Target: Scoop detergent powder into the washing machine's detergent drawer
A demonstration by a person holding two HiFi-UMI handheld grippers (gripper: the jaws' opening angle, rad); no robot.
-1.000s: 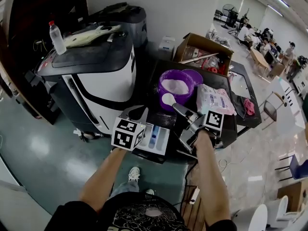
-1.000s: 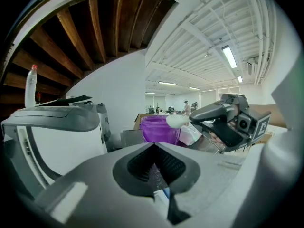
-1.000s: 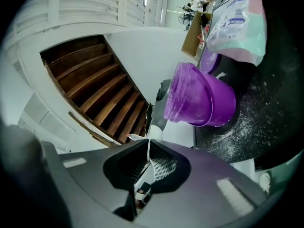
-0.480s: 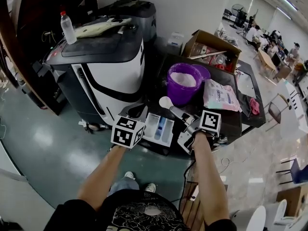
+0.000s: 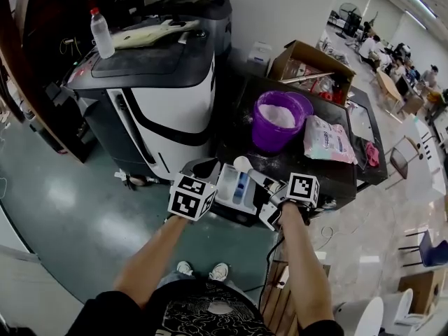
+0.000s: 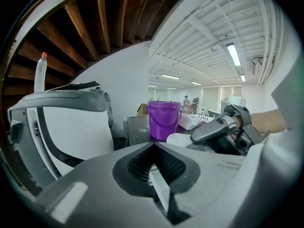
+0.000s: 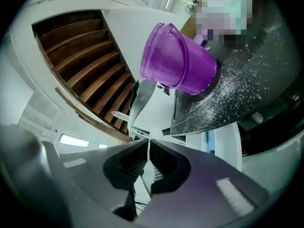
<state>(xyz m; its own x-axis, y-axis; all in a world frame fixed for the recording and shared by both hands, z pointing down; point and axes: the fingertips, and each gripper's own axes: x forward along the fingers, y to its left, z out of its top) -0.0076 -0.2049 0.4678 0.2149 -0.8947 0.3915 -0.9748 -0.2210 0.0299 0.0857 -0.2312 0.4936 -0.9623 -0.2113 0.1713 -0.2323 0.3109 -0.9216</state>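
Observation:
The white detergent drawer point(image 5: 227, 189) with a blue insert sticks out in front of the washing machine point(image 5: 164, 93). My left gripper point(image 5: 201, 169) is at the drawer's left end, its jaws shut on a thin white edge of it point(image 6: 153, 146). My right gripper point(image 5: 270, 183) is shut on the grey handle of the scoop point(image 5: 243, 163), whose white bowl hangs over the drawer's far end. In the left gripper view the scoop point(image 6: 183, 139) shows at right. The purple bucket point(image 5: 277, 121) of white powder stands on the dark table behind.
A detergent bag point(image 5: 327, 140) lies right of the bucket on the black table point(image 5: 350, 180), which is dusted with spilled powder point(image 7: 237, 80). A plastic bottle point(image 5: 101, 32) stands on the machine's lid. A cardboard box point(image 5: 311, 65) sits behind the bucket. Green floor lies to the left.
My right gripper has carried the scoop from beside the purple bucket down and left to over the drawer. The left gripper has stayed at the drawer's left end.

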